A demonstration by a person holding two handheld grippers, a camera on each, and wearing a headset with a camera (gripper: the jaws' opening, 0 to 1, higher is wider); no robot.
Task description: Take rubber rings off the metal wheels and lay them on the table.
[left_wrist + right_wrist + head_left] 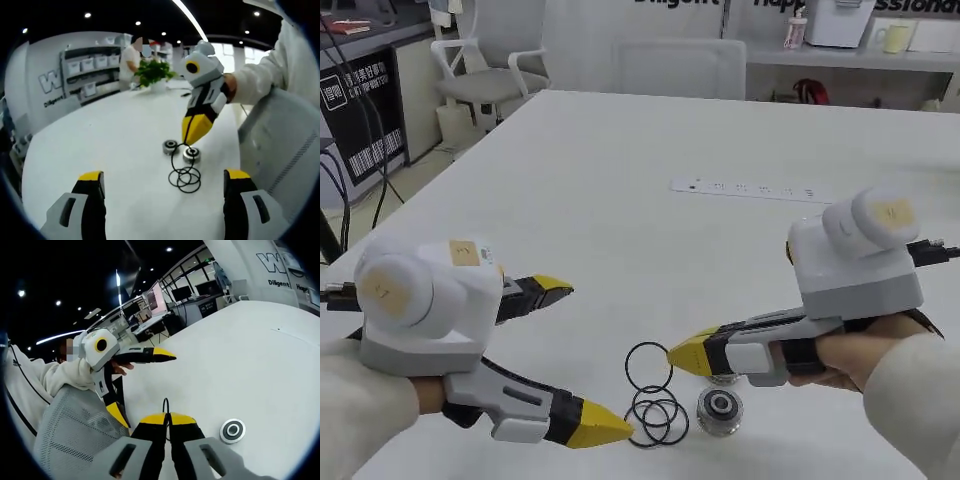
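Here the left gripper (600, 360) gapes wide. A ring (627, 367) hangs pinched between the closed jaws of the right gripper (672, 356); loose rings (657, 410) lie on the table (620, 200) at the ring's six o'clock, a wheel (720, 410) at their three o'clock.

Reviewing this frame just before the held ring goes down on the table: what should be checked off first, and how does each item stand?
1. Right gripper shut on the rubber ring: ok.
2. Held ring apart from the metal wheels: ok, going by the head view.
3. Left gripper open and holding nothing: ok.
4. Bare table free beside the pile of rings for laying it down: ok.
5. Whether the wheels still carry rings: cannot tell, too small to see.
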